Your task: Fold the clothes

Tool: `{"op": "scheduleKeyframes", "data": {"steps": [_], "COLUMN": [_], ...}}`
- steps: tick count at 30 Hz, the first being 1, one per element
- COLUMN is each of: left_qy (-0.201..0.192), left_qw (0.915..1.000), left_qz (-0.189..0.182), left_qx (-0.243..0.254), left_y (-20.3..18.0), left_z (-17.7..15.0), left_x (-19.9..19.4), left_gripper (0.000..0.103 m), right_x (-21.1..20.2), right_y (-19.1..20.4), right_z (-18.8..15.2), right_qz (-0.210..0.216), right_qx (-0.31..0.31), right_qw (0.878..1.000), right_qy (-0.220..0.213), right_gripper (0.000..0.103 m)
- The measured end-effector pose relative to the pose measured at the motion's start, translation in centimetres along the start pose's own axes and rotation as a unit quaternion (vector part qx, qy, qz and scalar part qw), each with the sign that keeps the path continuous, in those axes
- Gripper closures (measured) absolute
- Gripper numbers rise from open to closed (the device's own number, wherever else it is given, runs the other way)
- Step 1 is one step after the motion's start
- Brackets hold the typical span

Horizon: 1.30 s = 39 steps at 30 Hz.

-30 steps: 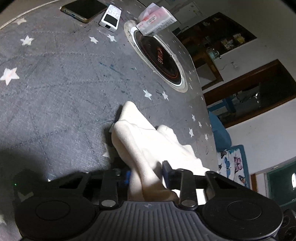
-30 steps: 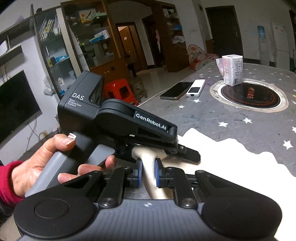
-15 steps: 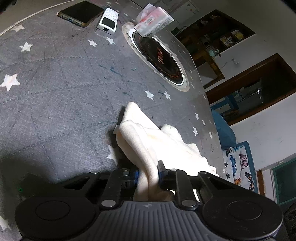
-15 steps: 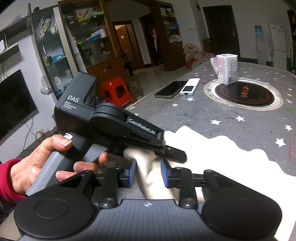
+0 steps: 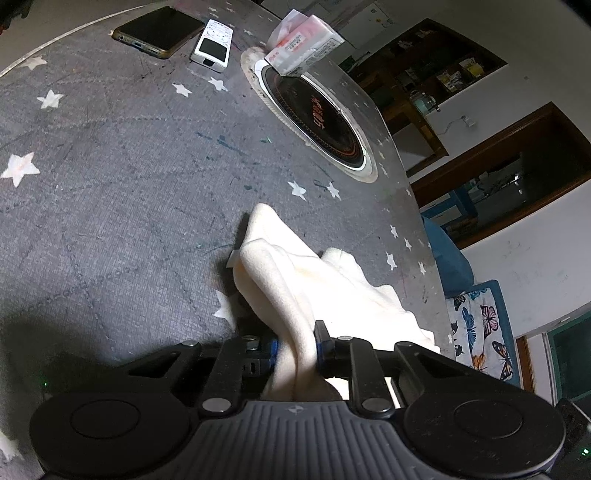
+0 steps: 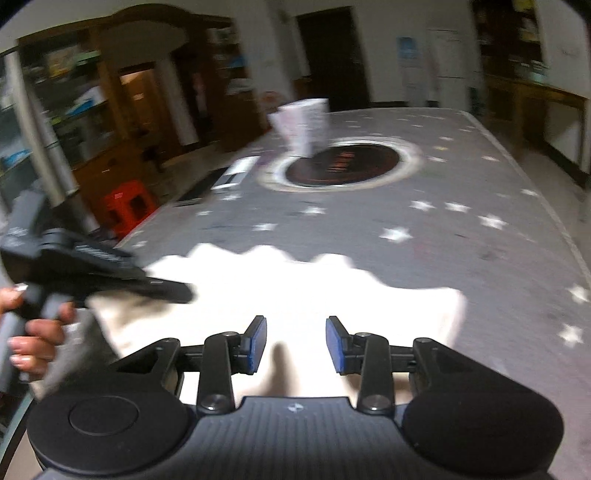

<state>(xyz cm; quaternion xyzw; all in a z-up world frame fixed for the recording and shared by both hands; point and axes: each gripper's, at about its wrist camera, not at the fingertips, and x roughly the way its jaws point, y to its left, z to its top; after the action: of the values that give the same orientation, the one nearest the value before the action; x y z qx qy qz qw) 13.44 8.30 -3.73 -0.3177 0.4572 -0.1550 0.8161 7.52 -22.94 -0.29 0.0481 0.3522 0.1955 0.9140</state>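
Gripping a bunched fold of the cream garment (image 5: 295, 280), the left gripper (image 5: 295, 343) has its blue pads pressed into the cloth from both sides, the jaws narrow. Its own camera shows the cloth rising in a ridge from the grey star-print tablecloth (image 5: 110, 221), with the rest trailing toward the table's right edge. Beyond it, from left to right, lie a dark phone (image 5: 159, 31), a white remote (image 5: 212, 46), and a tissue pack (image 5: 303, 48) sitting on the rim of a round black hotplate (image 5: 317, 118) set into the table.

From the right wrist camera, which is motion-blurred, the left gripper appears from outside at the left edge, a hand (image 6: 33, 332) around its grey handle and its black fingers reaching onto the garment's left corner. That camera alone shows the garment spread wide and flat across the near table, with a wavy far edge. The right gripper (image 6: 295, 343) hangs over the cloth with jaws moderately apart; they have just been opening, and the pads press on nothing. A red stool (image 6: 129, 206) stands on the floor beyond the table's left edge.
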Motion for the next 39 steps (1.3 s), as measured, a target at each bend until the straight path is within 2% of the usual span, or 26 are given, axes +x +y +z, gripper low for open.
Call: {"op": "scheduleKeyframes", "data": {"steps": [4,11,15,20,22,23,25,29,32,39], "left_qy": [0.000,0.000,0.000,0.000,0.000,-0.001,-0.001,-0.001,-0.001,-0.002], "left_qw": [1.0000,1.0000,1.0000,1.0000,1.0000,1.0000,1.0000,0.9999,0.9999,0.9996], "left_qz": [0.000,0.002,0.004,0.004,0.004,0.004,0.005,0.005,0.006,0.012], "left_qx": [0.001,0.003,0.004,0.005,0.005,0.006,0.007,0.009,0.012,0.026], "left_y": [0.0,-0.1,-0.1,-0.2,-0.2,-0.2,-0.2,-0.3,-0.4,-0.6], "left_z": [0.0,0.0,0.0,0.0,0.0,0.0,0.0,-0.1,-0.1,-0.1], "left_x": [0.0,0.0,0.1,0.0,0.1,0.0,0.0,0.1,0.0,0.0], "left_gripper": [0.084,0.083,0.083,0.083,0.083,0.083,0.083,0.083,0.083,0.083], "right_x": [-0.5,-1.3,-0.3,0.7,1.1,1.2,1.4,1.4,1.2,1.3], "right_y": [-2.9,-5.6,-6.4,-6.7,-6.6,-6.4,-6.0,-6.0,-6.3,-5.8], "right_z": [-0.6,-0.8,-0.8,-0.9,-0.8,-0.7,-0.6,-0.5,-0.6,-0.7], "right_qz": [-0.041,-0.065,-0.070,-0.065,-0.062,-0.063,-0.063,-0.056,-0.058,-0.030], "right_qx": [0.034,0.077,0.089,0.101,0.103,0.098,0.090,0.094,0.102,0.103], "right_qw": [0.999,0.995,0.993,0.993,0.993,0.993,0.994,0.994,0.993,0.994], "right_qy": [0.000,-0.023,-0.012,-0.009,-0.011,-0.010,-0.006,-0.002,-0.005,0.000], "right_gripper": [0.068,0.066,0.066,0.067,0.073,0.081,0.083,0.081,0.073,0.073]}}
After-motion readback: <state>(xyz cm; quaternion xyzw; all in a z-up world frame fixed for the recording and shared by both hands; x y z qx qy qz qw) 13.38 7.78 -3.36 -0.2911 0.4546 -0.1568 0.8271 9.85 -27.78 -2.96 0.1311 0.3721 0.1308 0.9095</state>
